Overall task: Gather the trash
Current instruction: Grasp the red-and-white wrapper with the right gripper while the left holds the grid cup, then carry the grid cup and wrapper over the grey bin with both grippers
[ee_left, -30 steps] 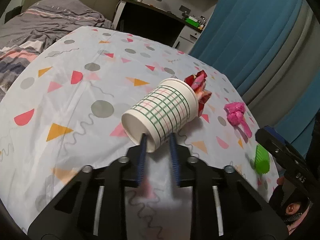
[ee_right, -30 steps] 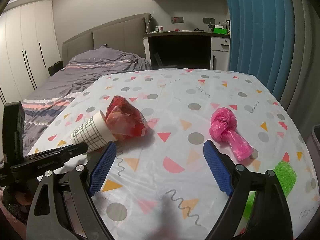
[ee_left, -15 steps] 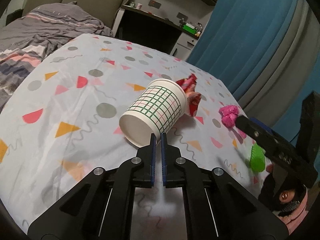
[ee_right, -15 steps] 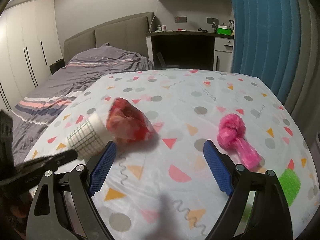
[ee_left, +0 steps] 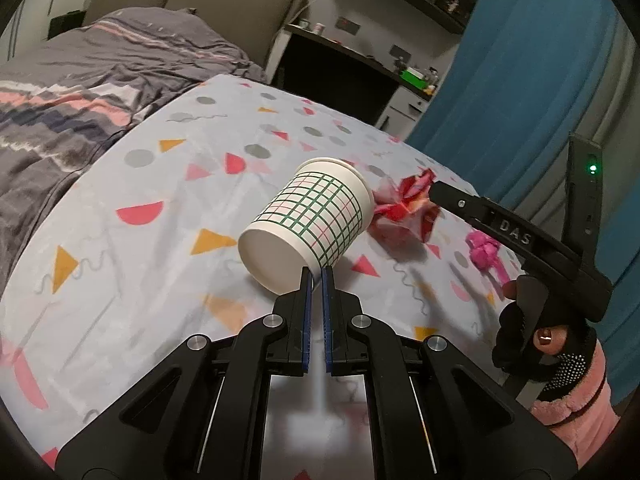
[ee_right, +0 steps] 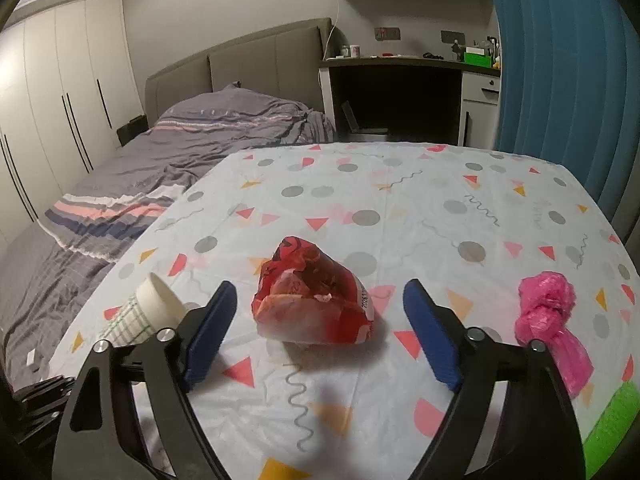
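Note:
My left gripper (ee_left: 315, 274) is shut on the base rim of a white paper cup with a green and pink grid (ee_left: 310, 218), held tilted above the table. The cup also shows at the left of the right wrist view (ee_right: 150, 314). A crumpled red and white wrapper (ee_right: 314, 300) lies on the patterned tablecloth (ee_right: 400, 208). My right gripper (ee_right: 320, 312) is open, its jaws on either side of the wrapper and slightly in front of it. The wrapper also shows in the left wrist view (ee_left: 404, 206), behind the cup.
A knotted pink plastic bag (ee_right: 552, 320) lies right of the wrapper. A green object (ee_right: 612, 420) sits at the table's near right edge. A bed (ee_right: 180, 160) stands left of the table, a desk (ee_right: 400, 92) behind, a blue curtain (ee_right: 560, 60) at right.
My left gripper has closed on the cup's base rim and lifted it off the wrapper. My right gripper has moved left and forward, now framing the wrapper.

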Demonstrator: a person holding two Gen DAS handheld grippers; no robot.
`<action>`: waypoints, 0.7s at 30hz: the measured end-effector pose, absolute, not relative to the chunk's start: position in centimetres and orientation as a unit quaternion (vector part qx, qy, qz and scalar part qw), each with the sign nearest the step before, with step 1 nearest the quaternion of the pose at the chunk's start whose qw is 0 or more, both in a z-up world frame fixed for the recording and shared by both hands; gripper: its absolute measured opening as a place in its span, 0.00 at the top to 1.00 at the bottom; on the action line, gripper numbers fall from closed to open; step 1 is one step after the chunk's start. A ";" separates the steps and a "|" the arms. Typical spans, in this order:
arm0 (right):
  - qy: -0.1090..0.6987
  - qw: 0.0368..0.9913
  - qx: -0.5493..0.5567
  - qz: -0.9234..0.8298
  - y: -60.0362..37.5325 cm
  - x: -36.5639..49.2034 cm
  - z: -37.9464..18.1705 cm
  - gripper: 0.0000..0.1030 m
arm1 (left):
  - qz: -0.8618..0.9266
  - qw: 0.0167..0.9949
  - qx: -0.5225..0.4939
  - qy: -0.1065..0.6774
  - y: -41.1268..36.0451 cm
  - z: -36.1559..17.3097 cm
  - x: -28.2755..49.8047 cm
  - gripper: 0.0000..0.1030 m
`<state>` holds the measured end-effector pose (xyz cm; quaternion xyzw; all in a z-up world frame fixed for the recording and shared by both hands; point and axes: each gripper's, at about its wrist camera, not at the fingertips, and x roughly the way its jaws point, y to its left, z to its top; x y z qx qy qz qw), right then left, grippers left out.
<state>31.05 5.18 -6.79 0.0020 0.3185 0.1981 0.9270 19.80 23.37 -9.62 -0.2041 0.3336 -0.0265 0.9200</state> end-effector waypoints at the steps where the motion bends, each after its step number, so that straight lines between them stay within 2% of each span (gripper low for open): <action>1: 0.322 0.925 0.001 0.200 5.3 31.3 -7.0 0.24 | -0.022 0.920 -0.204 0.334 23.5 -9.6 19.8 0.96; 9: 0.363 0.907 -0.001 0.212 5.9 32.4 -8.9 0.43 | -0.012 0.921 -0.196 0.336 23.5 -9.7 19.7 0.96; 12: 0.365 0.905 -0.005 0.217 5.8 32.2 -9.3 0.61 | -0.012 0.921 -0.196 0.335 23.4 -9.7 19.8 0.96; 14: 0.373 0.902 -0.007 0.219 5.7 32.2 -9.6 0.93 | -0.013 0.922 -0.194 0.335 23.3 -9.7 19.8 0.96; 21: 0.382 0.899 0.012 0.214 3.9 32.0 -10.2 0.94 | -0.020 0.924 -0.194 0.329 22.9 -9.4 19.6 0.96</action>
